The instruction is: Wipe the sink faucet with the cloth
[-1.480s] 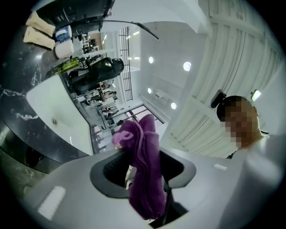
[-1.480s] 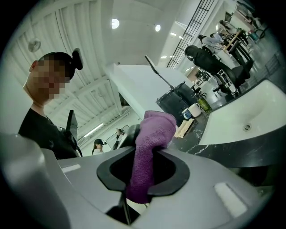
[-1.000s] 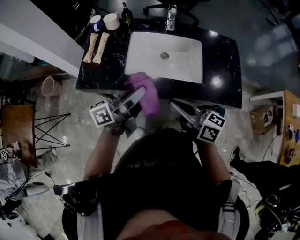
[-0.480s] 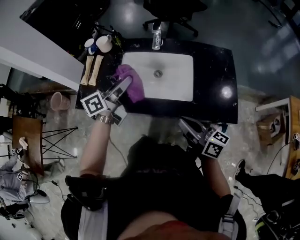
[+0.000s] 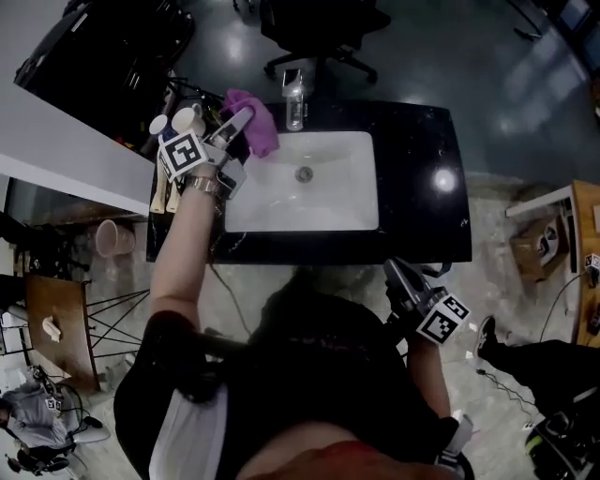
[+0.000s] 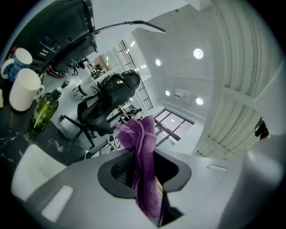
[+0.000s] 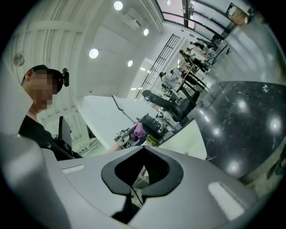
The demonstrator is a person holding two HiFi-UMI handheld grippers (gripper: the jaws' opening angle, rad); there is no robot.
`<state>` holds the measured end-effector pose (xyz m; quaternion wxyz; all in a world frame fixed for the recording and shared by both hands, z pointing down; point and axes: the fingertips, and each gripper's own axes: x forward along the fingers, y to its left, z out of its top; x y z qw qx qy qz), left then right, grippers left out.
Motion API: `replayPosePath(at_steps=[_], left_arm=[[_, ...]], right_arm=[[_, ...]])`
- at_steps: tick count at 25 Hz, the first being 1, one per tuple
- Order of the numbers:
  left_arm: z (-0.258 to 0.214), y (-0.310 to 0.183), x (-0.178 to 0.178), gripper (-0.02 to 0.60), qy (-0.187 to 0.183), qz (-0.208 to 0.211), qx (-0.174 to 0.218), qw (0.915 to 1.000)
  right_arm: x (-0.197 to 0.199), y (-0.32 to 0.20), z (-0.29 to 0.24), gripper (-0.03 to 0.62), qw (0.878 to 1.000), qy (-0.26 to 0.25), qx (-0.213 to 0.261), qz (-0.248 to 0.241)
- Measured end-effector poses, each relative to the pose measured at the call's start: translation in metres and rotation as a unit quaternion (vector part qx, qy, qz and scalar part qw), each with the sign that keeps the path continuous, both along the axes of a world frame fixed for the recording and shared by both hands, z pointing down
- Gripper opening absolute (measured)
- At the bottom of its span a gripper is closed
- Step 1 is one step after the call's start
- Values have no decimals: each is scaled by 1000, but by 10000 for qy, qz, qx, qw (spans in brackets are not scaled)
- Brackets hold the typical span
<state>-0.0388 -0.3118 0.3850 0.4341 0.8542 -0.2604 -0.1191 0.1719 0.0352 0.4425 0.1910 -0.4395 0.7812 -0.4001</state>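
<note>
We hold the purple cloth pinched in the jaws of our left gripper, over the far left corner of the sink and just left of the faucet at the far edge of the counter. Our right gripper sits off the counter's near edge, jaws pressed together on nothing

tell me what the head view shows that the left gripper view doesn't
Only the head view: the drain and the right hand-held gripper, held off the counter. Only the left gripper view: ceiling lights and, up close, the left hand-held gripper clamped on the purple cloth. Both: that cloth, the white mug and the black chair.
</note>
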Motion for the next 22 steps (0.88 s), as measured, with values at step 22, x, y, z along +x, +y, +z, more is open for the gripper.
replayPosePath(at_steps=[22], left_arm=[[141, -166, 70, 87, -677, 703, -1091, 9892]], right_arm=[[5, -49, 22, 11, 9830, 118, -732, 1682]])
